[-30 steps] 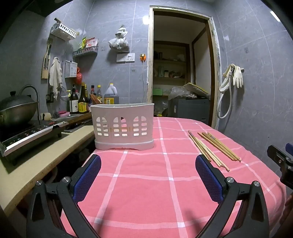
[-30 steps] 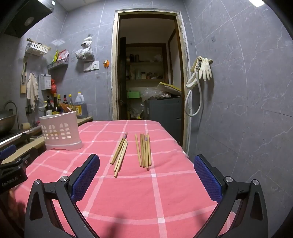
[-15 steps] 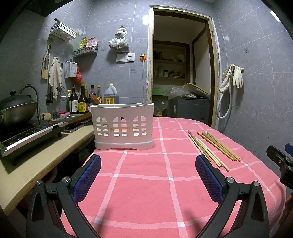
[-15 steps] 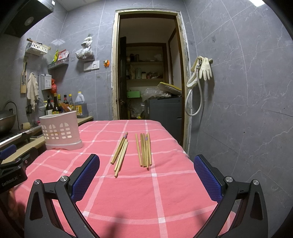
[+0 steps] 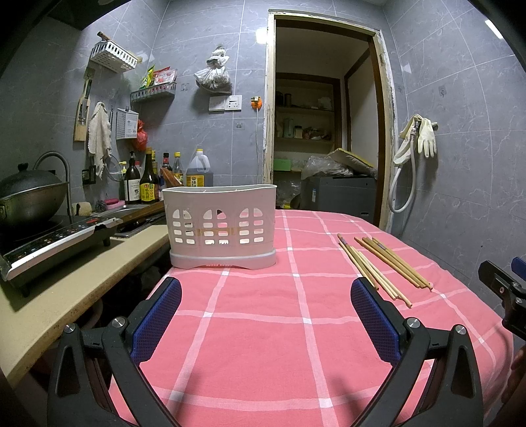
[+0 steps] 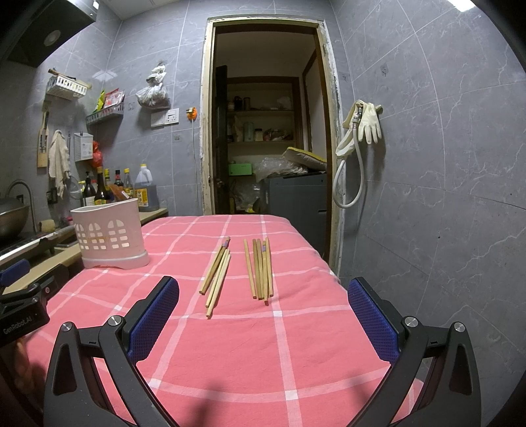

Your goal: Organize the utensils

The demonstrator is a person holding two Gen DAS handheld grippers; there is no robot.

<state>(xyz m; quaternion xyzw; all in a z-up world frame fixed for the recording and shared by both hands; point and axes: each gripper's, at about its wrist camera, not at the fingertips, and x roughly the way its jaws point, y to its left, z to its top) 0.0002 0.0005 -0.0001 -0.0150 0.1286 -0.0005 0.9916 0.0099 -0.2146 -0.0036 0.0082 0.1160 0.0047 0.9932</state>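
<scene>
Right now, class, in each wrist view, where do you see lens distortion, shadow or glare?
Left wrist view: the fisheye bows the door frame and darkens the corners; a soft shadow crosses the pink tablecloth between the open jaws. Right wrist view: wall tiles curve, a ceiling light glares at top left, and the chopsticks stay sharp.

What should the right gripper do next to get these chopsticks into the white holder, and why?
Probably ease the right gripper forward and down onto the nearer chopstick bundle. Its jaws stand open and empty, both bundles lie flat on the pink tablecloth just ahead, and the white holder stands upright to the left.
</scene>
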